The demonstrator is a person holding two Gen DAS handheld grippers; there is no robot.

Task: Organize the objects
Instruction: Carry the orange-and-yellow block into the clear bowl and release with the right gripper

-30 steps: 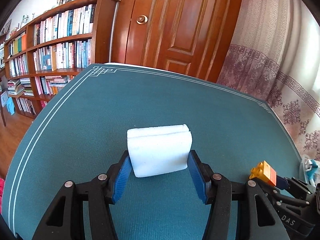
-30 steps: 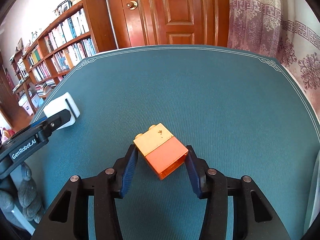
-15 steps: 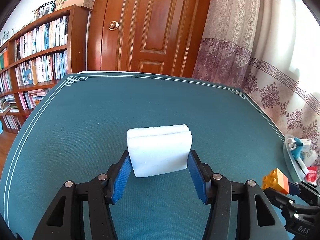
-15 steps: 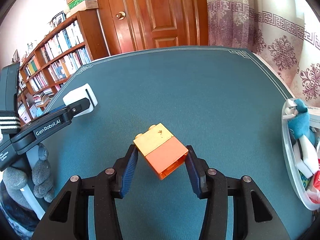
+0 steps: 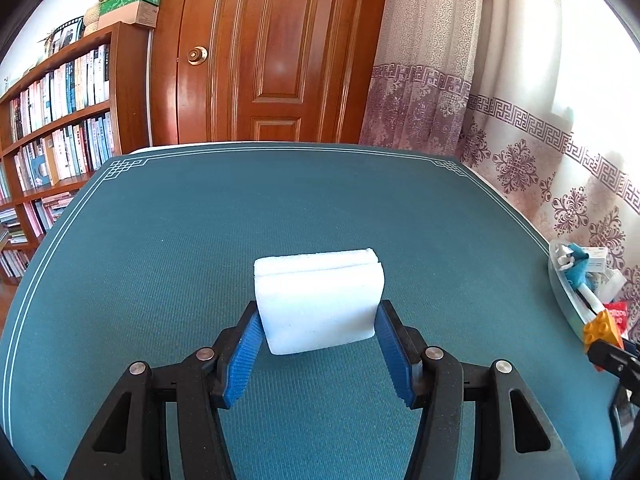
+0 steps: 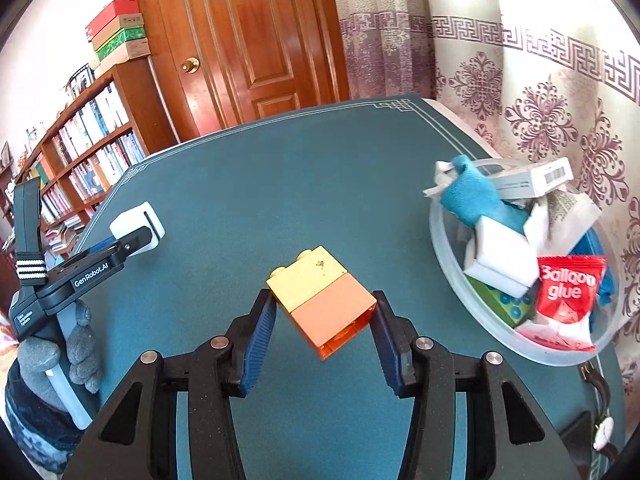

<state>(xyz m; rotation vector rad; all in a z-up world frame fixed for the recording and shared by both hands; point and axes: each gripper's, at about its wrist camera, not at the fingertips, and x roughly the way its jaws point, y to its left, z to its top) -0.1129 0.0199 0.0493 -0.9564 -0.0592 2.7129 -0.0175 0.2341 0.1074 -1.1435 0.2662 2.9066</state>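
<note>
Above the teal cloth-covered counter, the left gripper is clamped on a white rectangular foam sponge, and the right gripper is clamped on a yellow-and-orange plastic building block; both items are clear of the surface. Over the last second both views have swung rightward, bringing the clear plastic bowl of sorted items, including a red balloon-glue packet, near the right gripper. Judgement: transport is nearly complete; the block likely goes in first, though the crowded bowl leaves little room.
</note>
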